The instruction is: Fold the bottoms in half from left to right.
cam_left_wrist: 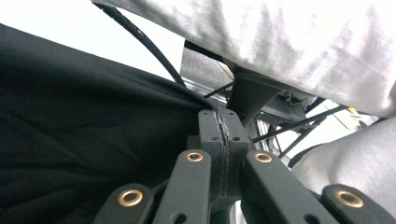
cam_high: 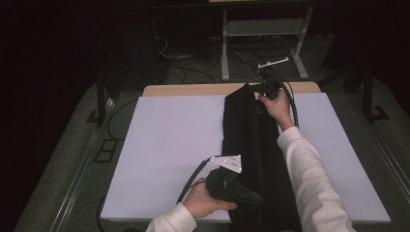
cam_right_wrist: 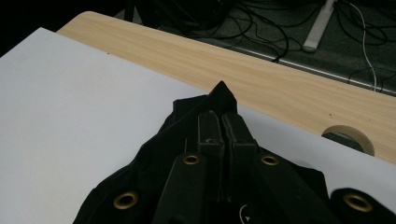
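White sheet covers most of the bench, wood edge showing at the far side, cables on the floor beyond. Right arm stretches out to the far end, left hand sits near the front edge. Black cloth lies folded in a long strip between them. Left gripper is clamped on its near edge, right gripper pinching the far corner.

The person wore white long sleeves. Each matte black claw had brass-ringed rivets, a black corrugated cable, and one carried a grey triangular plate.
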`<move>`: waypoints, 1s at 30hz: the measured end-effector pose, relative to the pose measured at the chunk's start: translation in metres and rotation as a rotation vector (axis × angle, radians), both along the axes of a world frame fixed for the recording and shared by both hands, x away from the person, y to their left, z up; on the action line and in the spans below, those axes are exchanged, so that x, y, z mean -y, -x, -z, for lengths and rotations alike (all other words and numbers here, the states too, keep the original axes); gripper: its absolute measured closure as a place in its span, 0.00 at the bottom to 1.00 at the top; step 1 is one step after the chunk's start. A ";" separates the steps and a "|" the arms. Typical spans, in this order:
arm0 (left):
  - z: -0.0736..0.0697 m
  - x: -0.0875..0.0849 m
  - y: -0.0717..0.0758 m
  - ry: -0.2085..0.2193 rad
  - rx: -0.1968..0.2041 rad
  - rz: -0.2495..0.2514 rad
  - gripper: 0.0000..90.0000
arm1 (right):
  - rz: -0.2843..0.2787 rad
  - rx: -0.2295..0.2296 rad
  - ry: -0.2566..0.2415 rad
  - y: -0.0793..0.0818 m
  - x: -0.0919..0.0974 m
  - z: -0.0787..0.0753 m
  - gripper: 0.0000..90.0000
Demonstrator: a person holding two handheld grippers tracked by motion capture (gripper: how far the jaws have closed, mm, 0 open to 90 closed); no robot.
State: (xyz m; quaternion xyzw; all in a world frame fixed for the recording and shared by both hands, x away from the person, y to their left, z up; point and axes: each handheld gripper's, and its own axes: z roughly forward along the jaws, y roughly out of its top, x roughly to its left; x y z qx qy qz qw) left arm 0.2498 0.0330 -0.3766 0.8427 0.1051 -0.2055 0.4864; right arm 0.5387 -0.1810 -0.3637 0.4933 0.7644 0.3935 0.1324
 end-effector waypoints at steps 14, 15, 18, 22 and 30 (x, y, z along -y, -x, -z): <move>0.010 0.026 -0.003 -0.012 -0.022 0.025 0.98 | 0.015 -0.008 0.008 0.002 0.027 0.005 0.95; 0.011 0.028 -0.003 -0.012 -0.027 0.024 0.98 | 0.016 -0.012 0.003 0.002 0.031 0.008 0.95; 0.013 0.034 -0.004 -0.024 -0.030 0.028 0.98 | 0.019 -0.018 -0.001 0.002 0.034 0.010 0.95; 0.018 0.042 -0.004 -0.027 -0.039 0.029 0.98 | 0.017 -0.027 -0.004 0.001 0.039 0.017 0.95; 0.029 0.065 -0.002 -0.046 -0.052 0.027 0.98 | 0.002 -0.041 0.008 -0.001 0.044 0.027 0.95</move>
